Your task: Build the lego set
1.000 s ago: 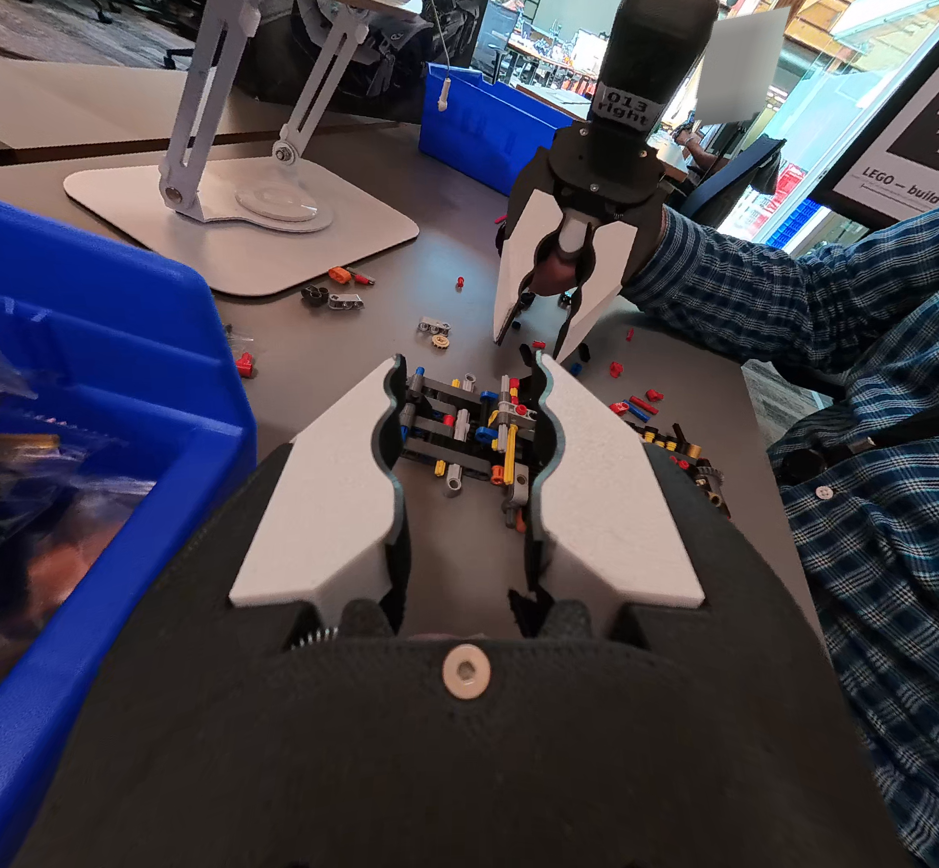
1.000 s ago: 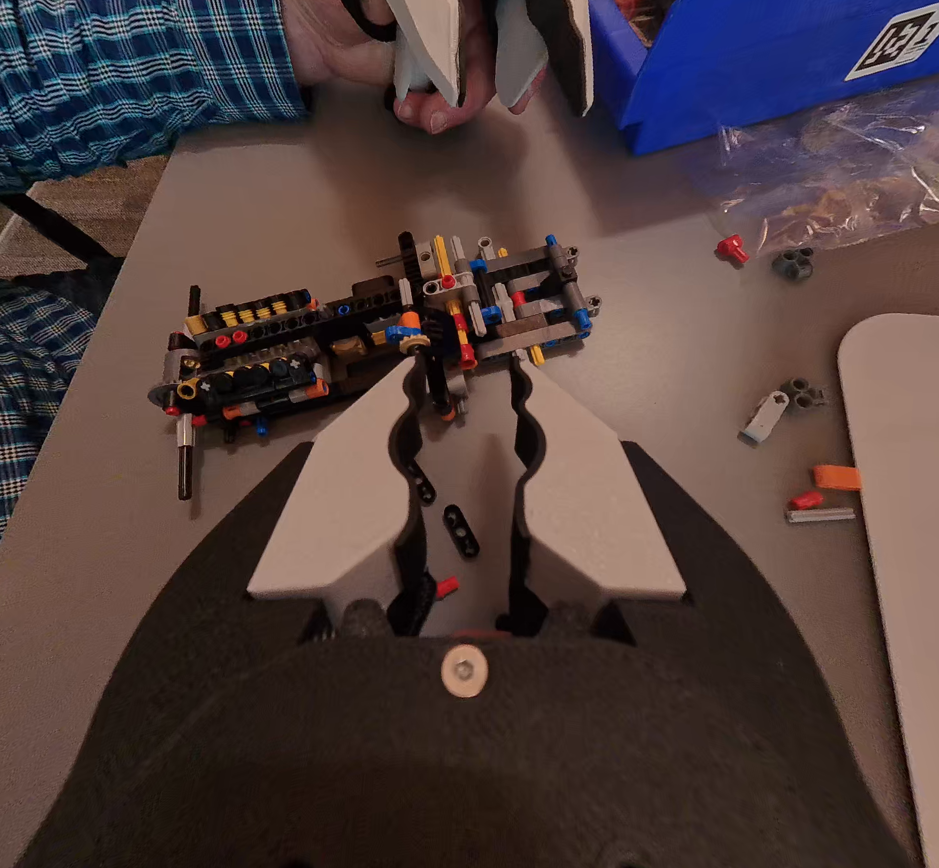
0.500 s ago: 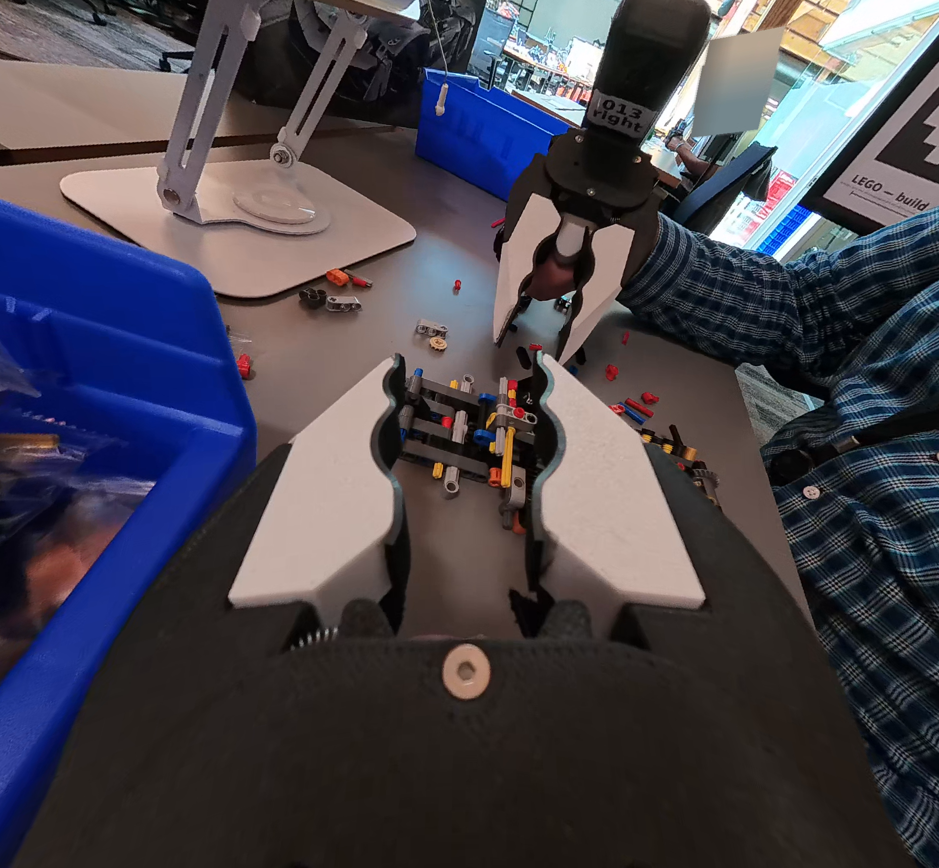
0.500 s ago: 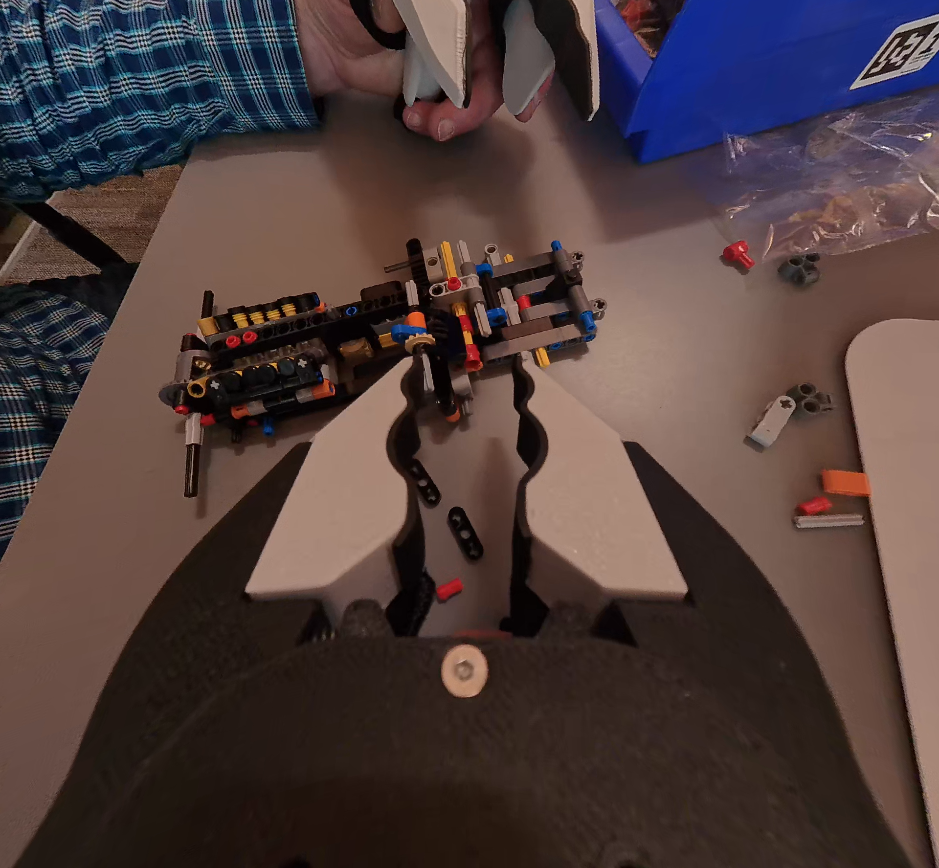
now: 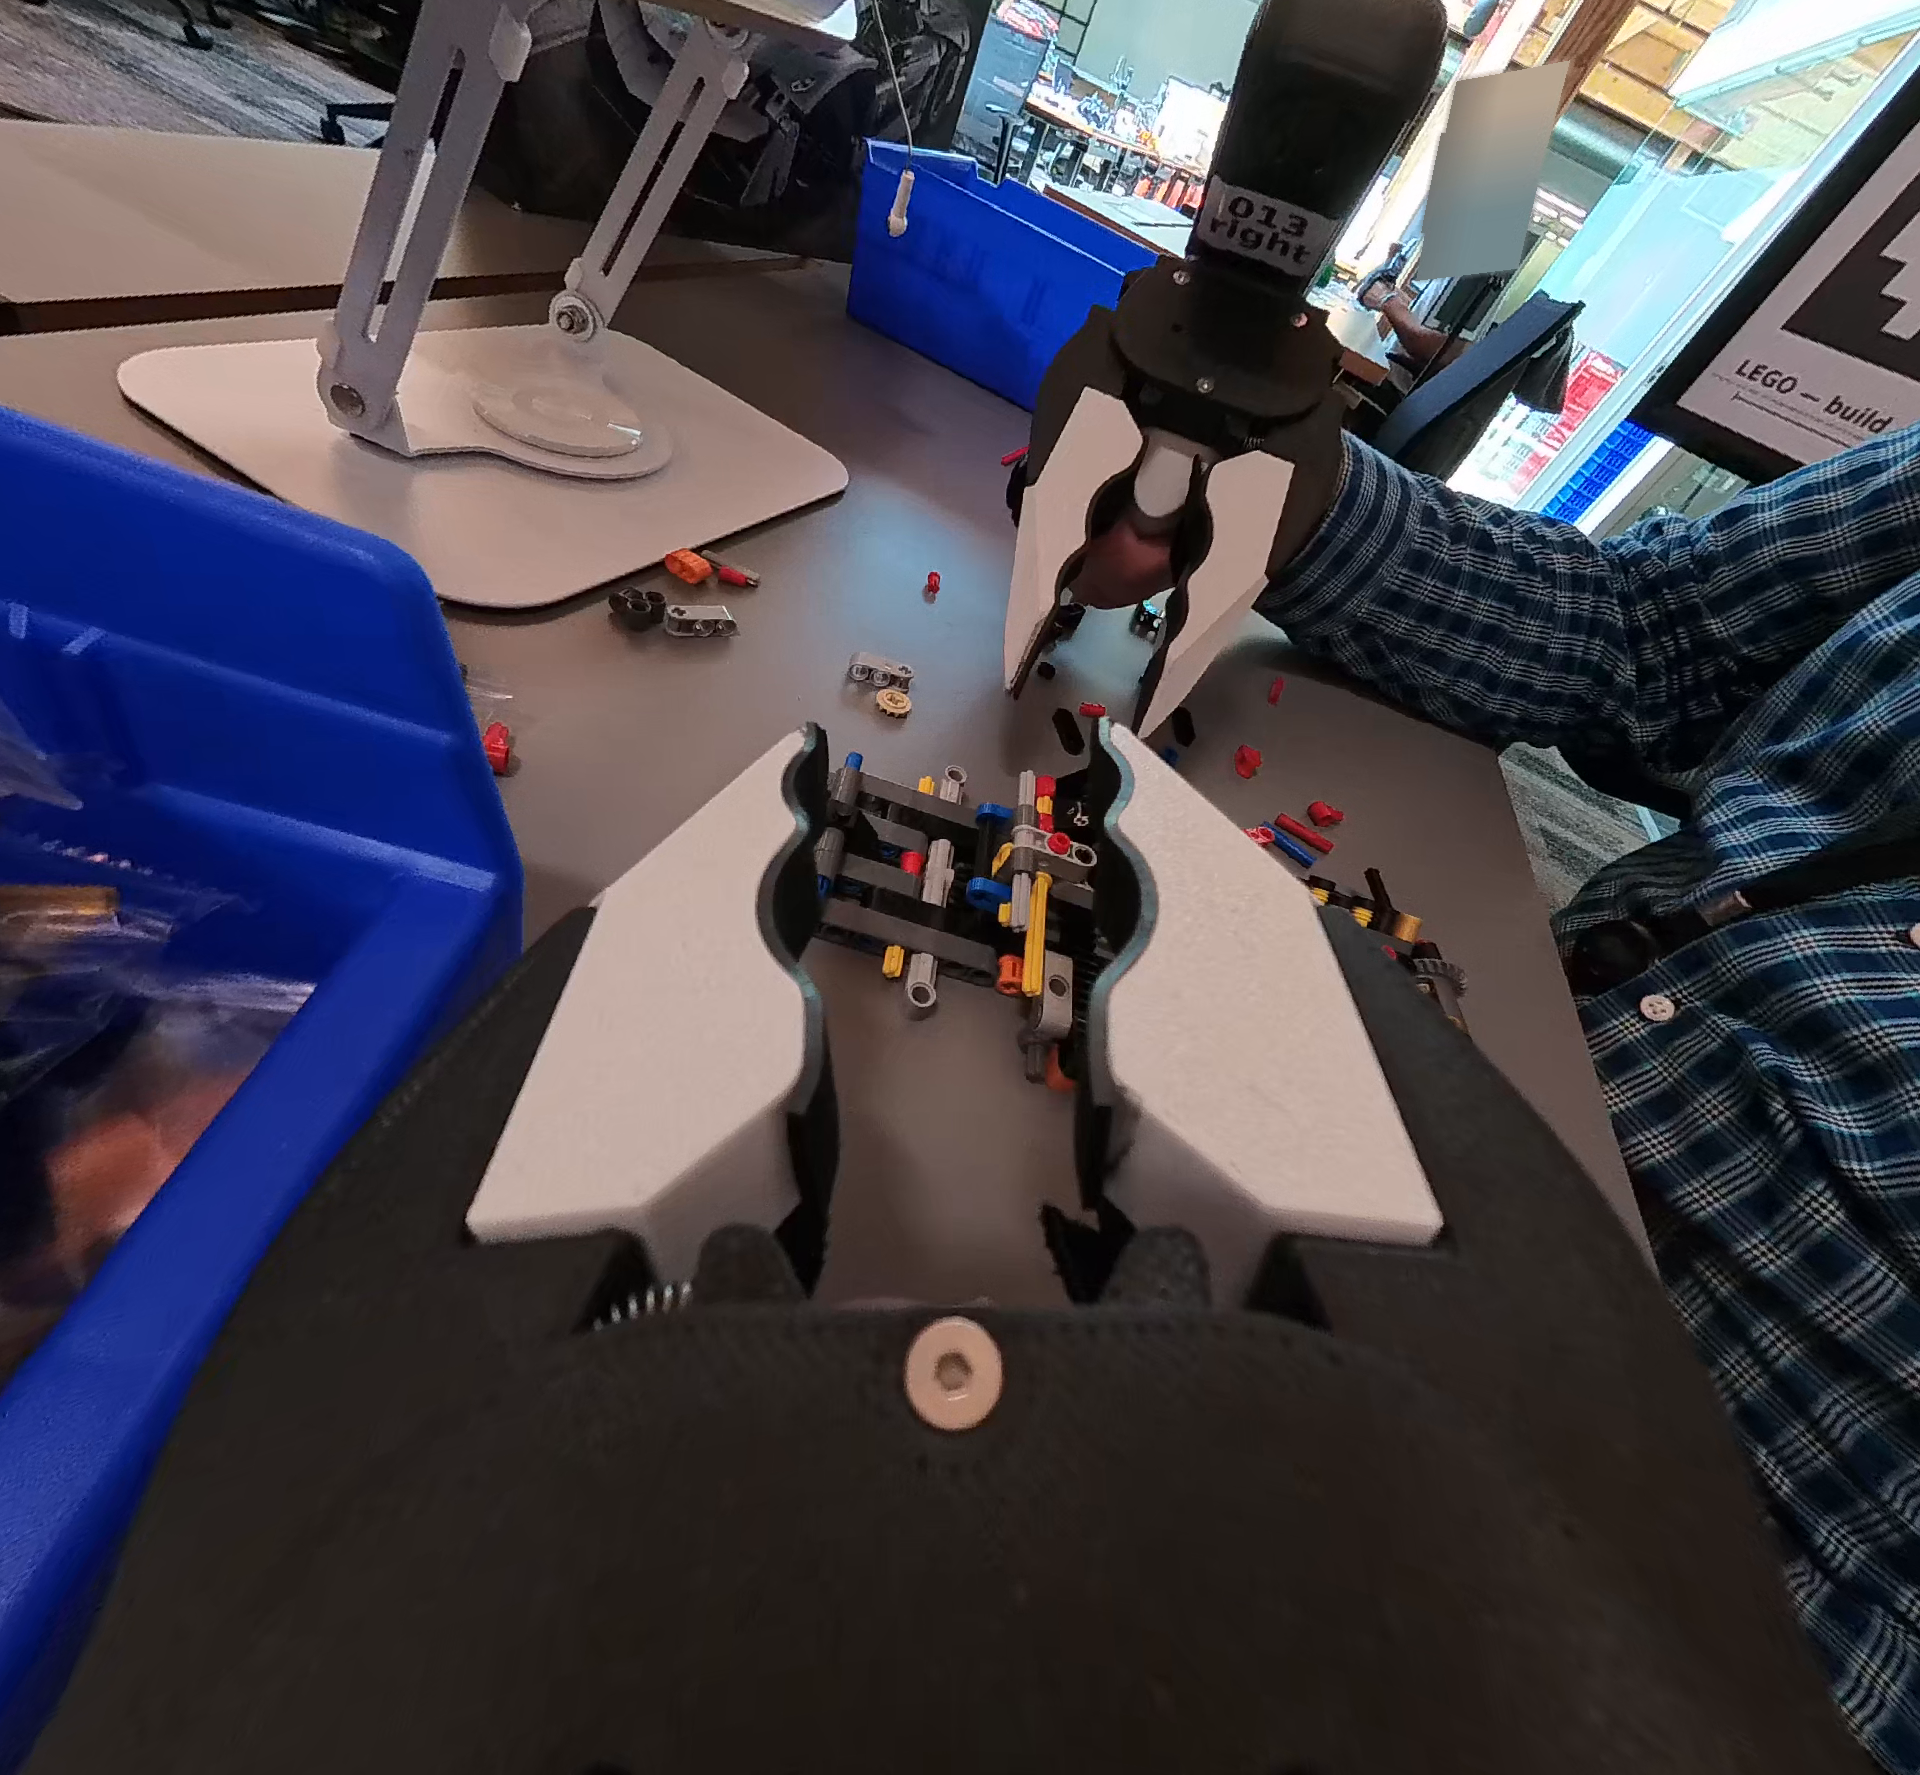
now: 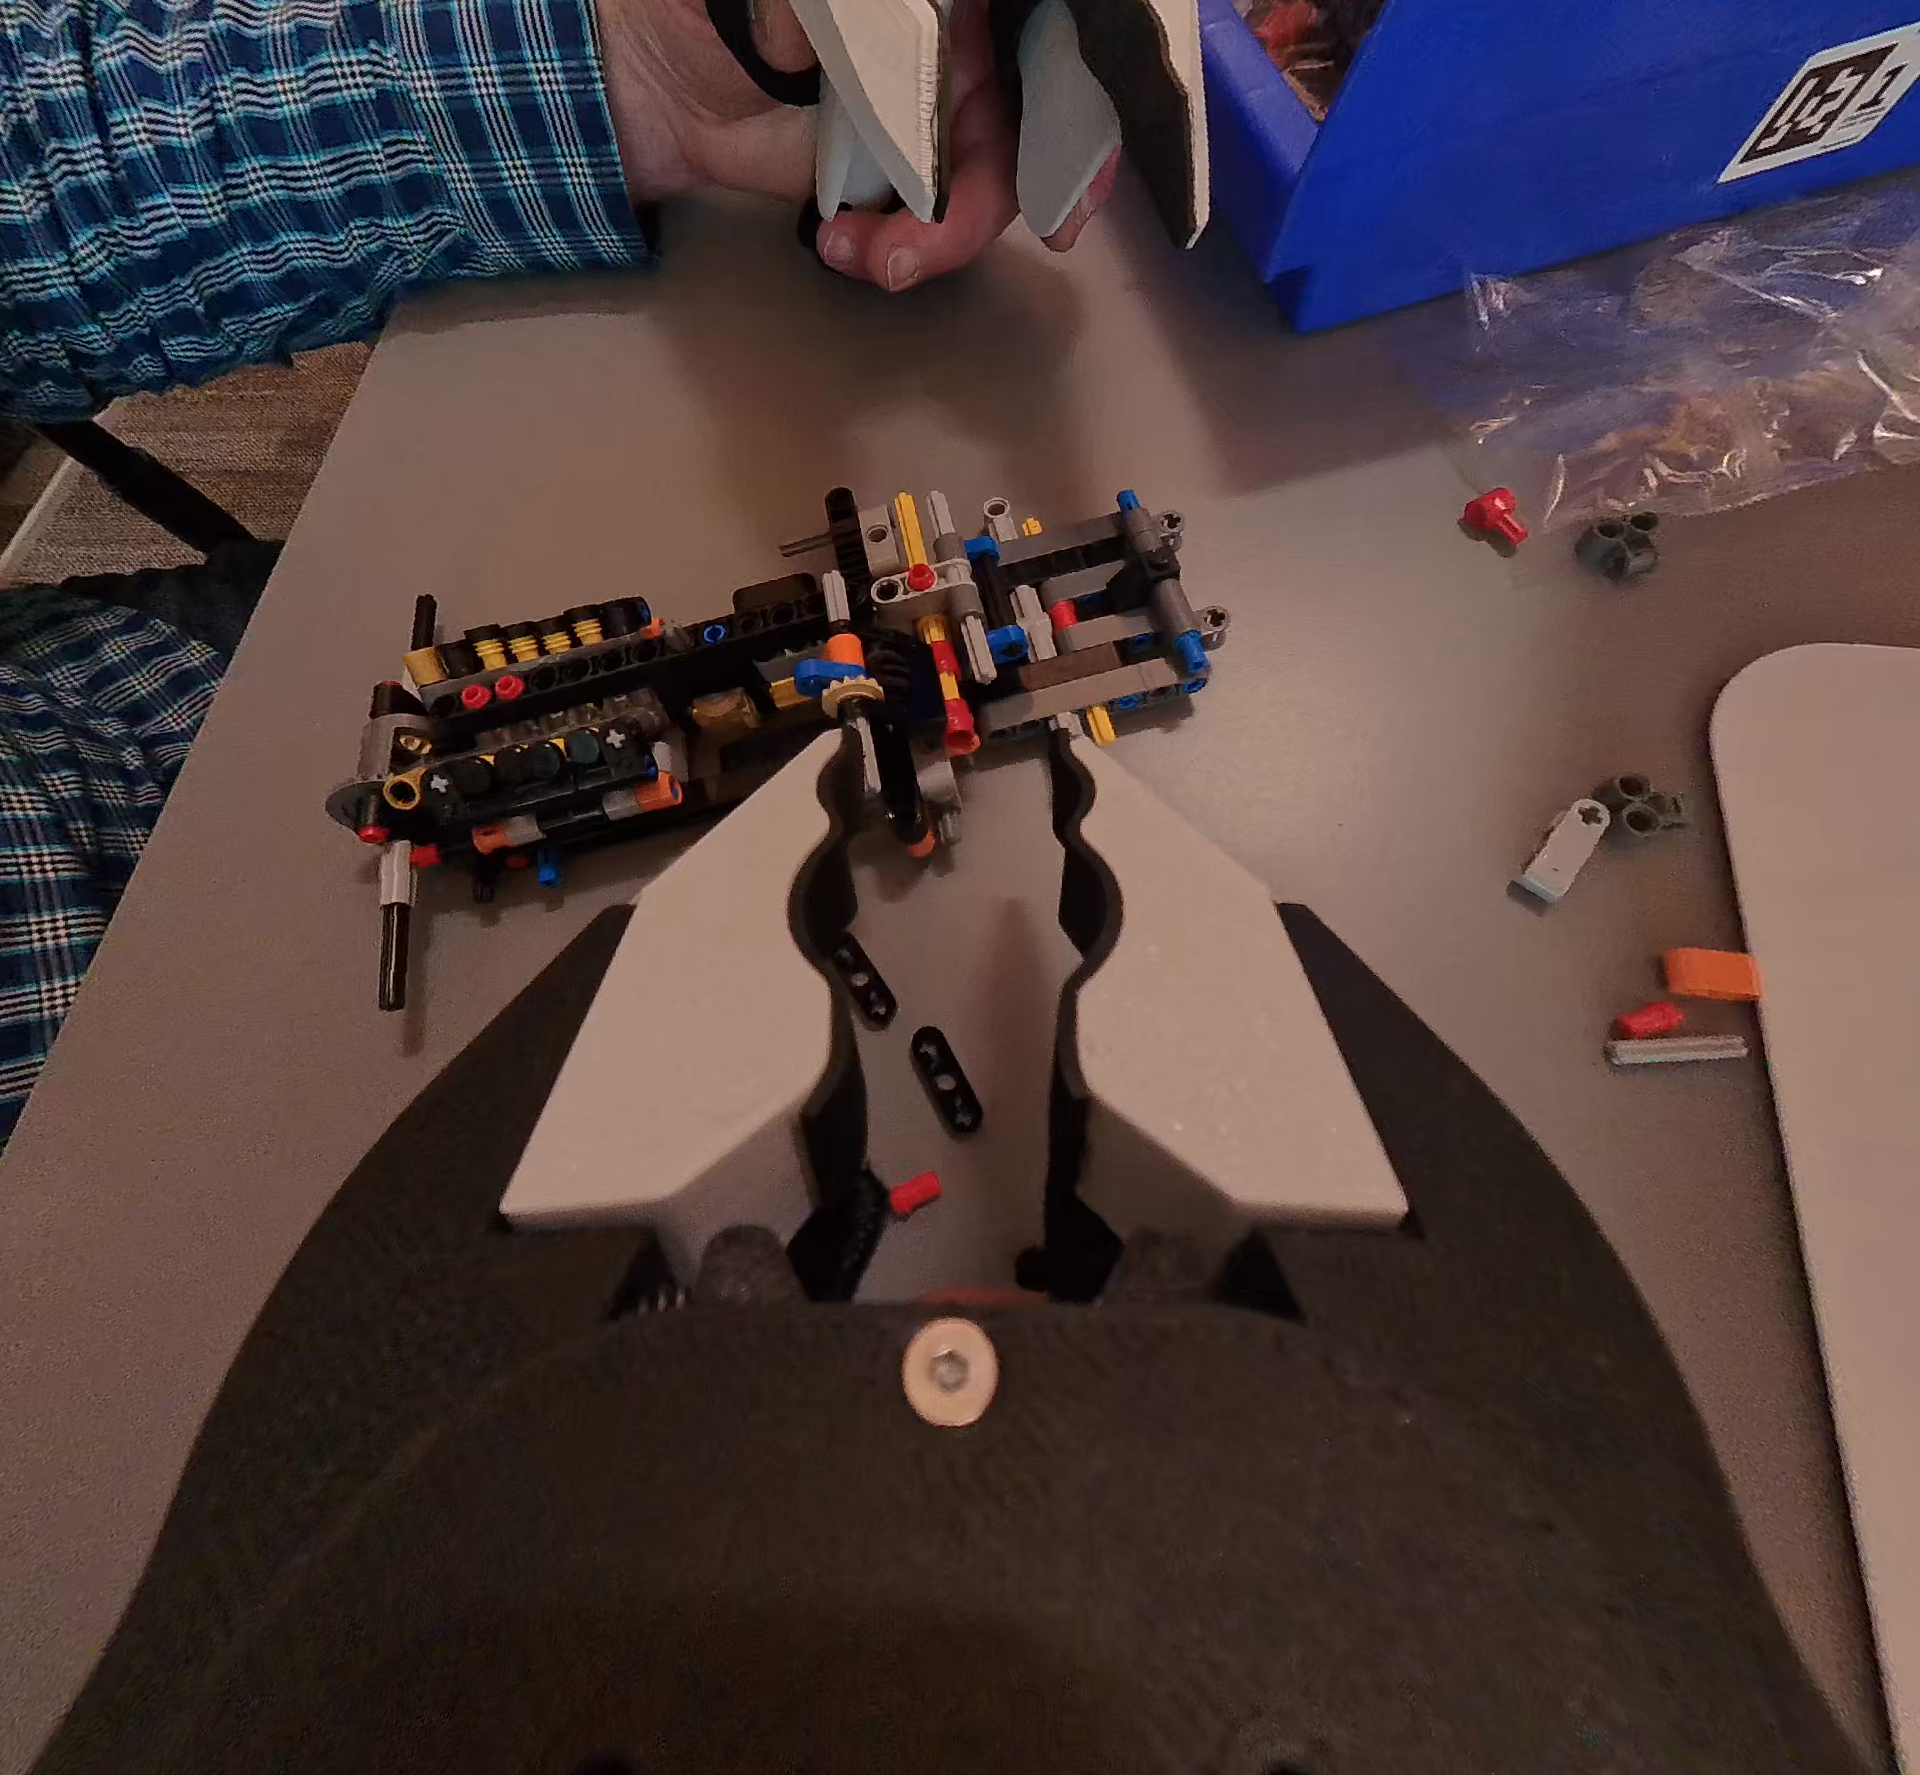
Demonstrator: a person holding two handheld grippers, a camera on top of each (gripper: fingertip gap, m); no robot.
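Note:
A partly built Lego chassis (image 6: 790, 676) of black, grey, yellow, blue and red pieces lies on the grey table (image 6: 644, 437). It also shows in the left wrist view (image 5: 956, 884). My left gripper (image 5: 956, 749) is open and empty, hovering just above the chassis's grey-framed end. My right gripper (image 6: 945, 754) is open and empty, its tips at the near side of the chassis. Two short black beams (image 6: 945, 1076) and a red pin (image 6: 914, 1192) lie on the table between its fingers. Each gripper shows in the other's view: the right (image 5: 1086, 702), the left (image 6: 1060, 219).
A blue bin (image 5: 208, 790) with bagged parts stands at my left; it shows in the right wrist view (image 6: 1558, 63) beside a plastic bag (image 6: 1714, 364). A white stand base (image 5: 499, 458) and a second blue bin (image 5: 977, 291) stand behind. Loose small pieces (image 6: 1558, 852) lie about. The gap from one gripper's tips to the other's is roughly 10 cm.
Almost nothing. Both grippers stay open and hover by the chassis; the views shift only slightly.

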